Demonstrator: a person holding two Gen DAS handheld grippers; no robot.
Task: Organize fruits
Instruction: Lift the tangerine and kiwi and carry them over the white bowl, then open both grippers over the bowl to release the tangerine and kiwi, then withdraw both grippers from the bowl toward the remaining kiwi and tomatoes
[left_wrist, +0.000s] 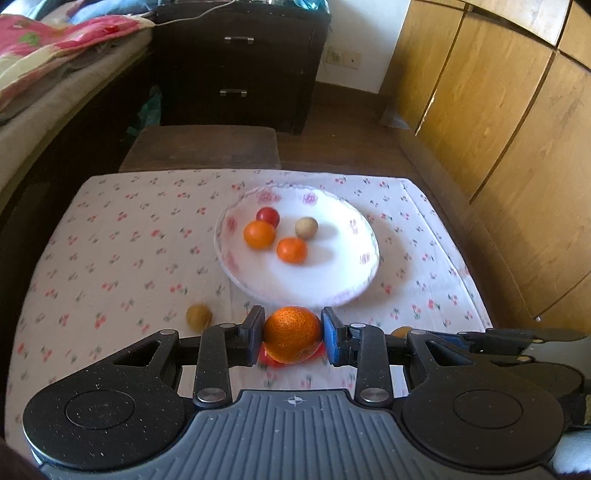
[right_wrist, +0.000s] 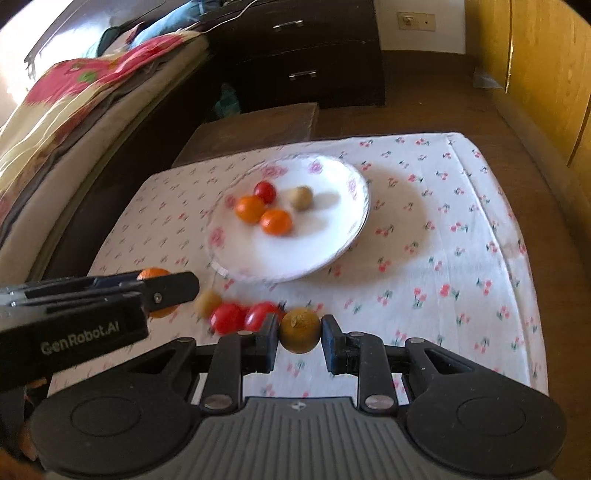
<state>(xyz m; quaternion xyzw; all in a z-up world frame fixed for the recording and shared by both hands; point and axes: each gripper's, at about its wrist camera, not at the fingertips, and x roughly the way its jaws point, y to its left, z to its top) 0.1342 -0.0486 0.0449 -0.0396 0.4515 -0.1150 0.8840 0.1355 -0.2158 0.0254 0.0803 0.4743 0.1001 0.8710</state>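
My left gripper (left_wrist: 292, 334) is shut on an orange (left_wrist: 291, 334), held just above the cloth, short of the white plate (left_wrist: 332, 280). My right gripper (right_wrist: 300, 334) is shut on a small brown fruit (right_wrist: 300, 330). On the plate (right_wrist: 303, 258) lie two oranges (right_wrist: 250, 209) (right_wrist: 276, 222), a red fruit (right_wrist: 265, 192) and a pale brown fruit (right_wrist: 301, 198). Two red fruits (right_wrist: 226, 317) (right_wrist: 260, 314) and a brown fruit (right_wrist: 208, 302) rest on the cloth near the front. The left gripper (right_wrist: 159, 291) shows at the left of the right wrist view, orange between its fingers.
The table has a white cloth with a cherry print (left_wrist: 110, 258). Behind it stand a brown stool (left_wrist: 203, 147) and a dark drawer chest (left_wrist: 240, 62). A bed with a flowered cover (left_wrist: 44, 55) runs along the left, wooden wardrobe doors (left_wrist: 498, 110) along the right.
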